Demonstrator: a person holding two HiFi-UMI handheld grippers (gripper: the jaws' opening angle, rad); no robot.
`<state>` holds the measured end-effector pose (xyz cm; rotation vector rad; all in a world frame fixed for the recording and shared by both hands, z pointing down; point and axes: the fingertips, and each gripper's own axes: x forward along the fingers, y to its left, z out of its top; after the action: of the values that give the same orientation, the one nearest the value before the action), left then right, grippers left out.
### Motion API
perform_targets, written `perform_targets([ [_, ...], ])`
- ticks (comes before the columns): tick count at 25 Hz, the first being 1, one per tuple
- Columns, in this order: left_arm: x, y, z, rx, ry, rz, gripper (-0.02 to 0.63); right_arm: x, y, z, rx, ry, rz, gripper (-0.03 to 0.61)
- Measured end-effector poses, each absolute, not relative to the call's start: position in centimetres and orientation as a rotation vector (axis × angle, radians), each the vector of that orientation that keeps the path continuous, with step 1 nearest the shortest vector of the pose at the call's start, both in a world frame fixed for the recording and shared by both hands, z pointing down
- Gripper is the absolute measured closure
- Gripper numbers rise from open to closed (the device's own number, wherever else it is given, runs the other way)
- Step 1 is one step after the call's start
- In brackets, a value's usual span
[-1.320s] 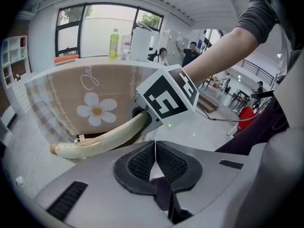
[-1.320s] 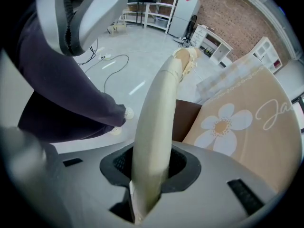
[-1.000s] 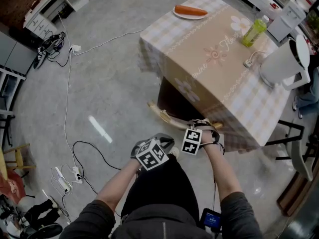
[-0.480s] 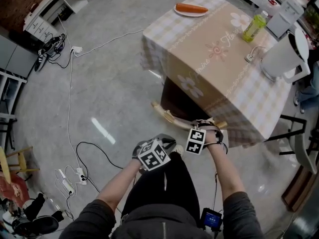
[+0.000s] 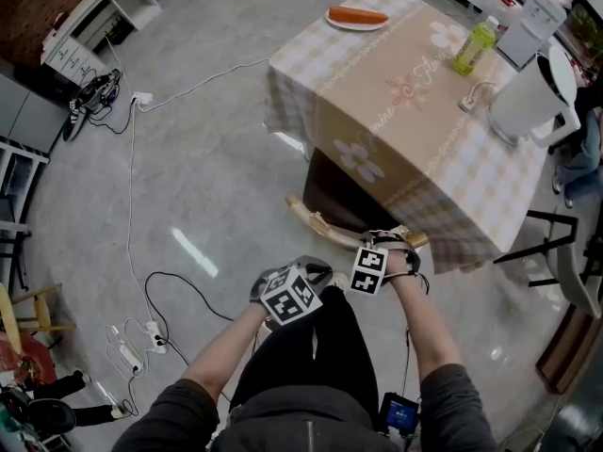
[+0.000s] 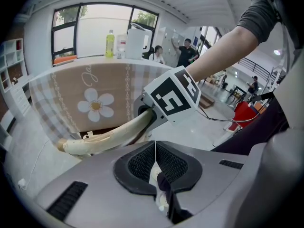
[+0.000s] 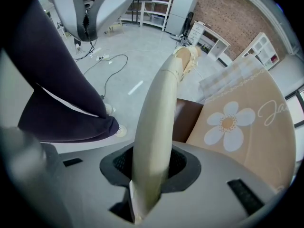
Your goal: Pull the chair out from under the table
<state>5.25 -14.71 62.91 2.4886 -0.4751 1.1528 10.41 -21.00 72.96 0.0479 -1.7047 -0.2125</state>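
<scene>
The chair has a cream curved top rail point(image 5: 325, 224) and a dark brown seat point(image 5: 341, 194) that sits mostly under the table point(image 5: 405, 92), which wears a checked, flowered cloth. My right gripper point(image 5: 394, 245) is shut on the rail's right end. In the right gripper view the rail point(image 7: 159, 103) runs straight between the pads point(image 7: 176, 161). My left gripper point(image 5: 316, 267) hangs beside it over the person's dark trousers, shut with nothing in it. In the left gripper view its pads point(image 6: 142, 163) meet, and the rail point(image 6: 109, 134) and the right gripper's marker cube point(image 6: 173, 96) lie ahead.
On the table stand a plate with a carrot point(image 5: 356, 17), a green bottle point(image 5: 471, 47) and a white appliance point(image 5: 532, 102). Cables point(image 5: 155, 281) and power strips point(image 5: 127, 354) lie on the grey floor at the left. Dark chair legs point(image 5: 542, 243) stand at the right.
Both grippers have drawn back a little from the table, the right one taking the rail with it. A bit more of the brown seat shows beyond the cloth.
</scene>
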Motion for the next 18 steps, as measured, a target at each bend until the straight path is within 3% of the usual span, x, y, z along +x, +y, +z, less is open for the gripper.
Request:
perform_targets([
  [18, 4.9, -12.9, 62.9, 2.517, -0.427, 1.173, 0.601, 10.1, -18.3, 73.1, 0.053, -1.692, -0.201, 0.476],
])
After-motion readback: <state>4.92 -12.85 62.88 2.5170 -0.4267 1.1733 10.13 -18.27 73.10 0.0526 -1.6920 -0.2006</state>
